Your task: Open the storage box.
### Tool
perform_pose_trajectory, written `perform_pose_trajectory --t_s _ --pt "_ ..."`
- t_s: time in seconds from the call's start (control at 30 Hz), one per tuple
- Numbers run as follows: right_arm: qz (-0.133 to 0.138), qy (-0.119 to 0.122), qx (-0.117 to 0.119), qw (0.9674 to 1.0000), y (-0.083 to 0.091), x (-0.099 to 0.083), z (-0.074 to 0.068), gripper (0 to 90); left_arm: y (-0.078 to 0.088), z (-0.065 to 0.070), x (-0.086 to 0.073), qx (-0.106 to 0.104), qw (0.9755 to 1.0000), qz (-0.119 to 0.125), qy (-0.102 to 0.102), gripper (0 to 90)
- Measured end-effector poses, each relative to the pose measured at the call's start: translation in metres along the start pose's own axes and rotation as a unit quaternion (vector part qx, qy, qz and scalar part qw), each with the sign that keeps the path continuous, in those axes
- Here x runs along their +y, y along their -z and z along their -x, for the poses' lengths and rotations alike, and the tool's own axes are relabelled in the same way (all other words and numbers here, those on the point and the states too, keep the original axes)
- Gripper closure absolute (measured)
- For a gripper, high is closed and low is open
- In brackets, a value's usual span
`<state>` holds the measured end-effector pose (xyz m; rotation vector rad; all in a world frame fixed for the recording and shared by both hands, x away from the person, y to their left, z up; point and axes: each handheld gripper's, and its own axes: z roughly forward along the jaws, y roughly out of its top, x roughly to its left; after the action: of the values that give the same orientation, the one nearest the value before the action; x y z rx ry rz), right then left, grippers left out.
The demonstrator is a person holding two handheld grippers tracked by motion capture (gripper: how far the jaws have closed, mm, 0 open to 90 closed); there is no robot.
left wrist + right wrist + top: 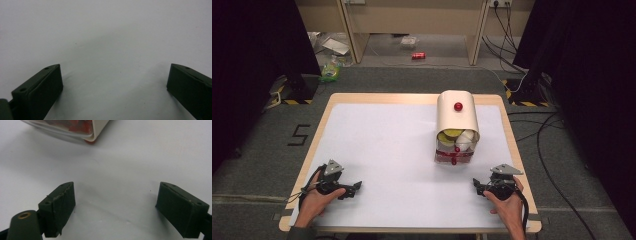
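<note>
Your left tool (353, 188) and right tool (478, 185) rest low at the near edge of the white surface (382, 145), one at each side, pointing inward. Both stand wide open with nothing between the jaws, as each gripper view shows. The bread-bin-shaped box (457, 127) stands well apart from the left tool and nearer the right one, toward the far right of the surface; its rolling cover, with a red knob (458, 106), is pushed up, and cups and bowls (457, 137) show inside. The work appears not yet begun. The next move likely calls for carrying the right tool forward to the box's open front (75, 130).
</note>
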<state>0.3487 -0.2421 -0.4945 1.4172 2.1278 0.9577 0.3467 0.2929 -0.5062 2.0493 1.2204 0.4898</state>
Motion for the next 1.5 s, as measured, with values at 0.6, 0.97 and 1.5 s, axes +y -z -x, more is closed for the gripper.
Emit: perform_pose_trajectory --t_s 0.6,0.97,1.5 --pt "0.089 0.029 0.022 0.9954 0.033 0.012 -0.016 27.3 0.000 0.000 0.000 0.000 1.0000 0.000 0.000 0.0" --pt "0.127 0.076 0.042 0.9881 0.057 0.034 -0.037 35.2 0.000 0.000 0.000 0.000 1.0000 0.000 0.000 0.0" --pt "0.167 0.099 0.062 0.9790 0.082 0.071 -0.058 39.2 0.000 -0.001 0.000 -0.001 1.0000 -0.001 0.000 0.0"
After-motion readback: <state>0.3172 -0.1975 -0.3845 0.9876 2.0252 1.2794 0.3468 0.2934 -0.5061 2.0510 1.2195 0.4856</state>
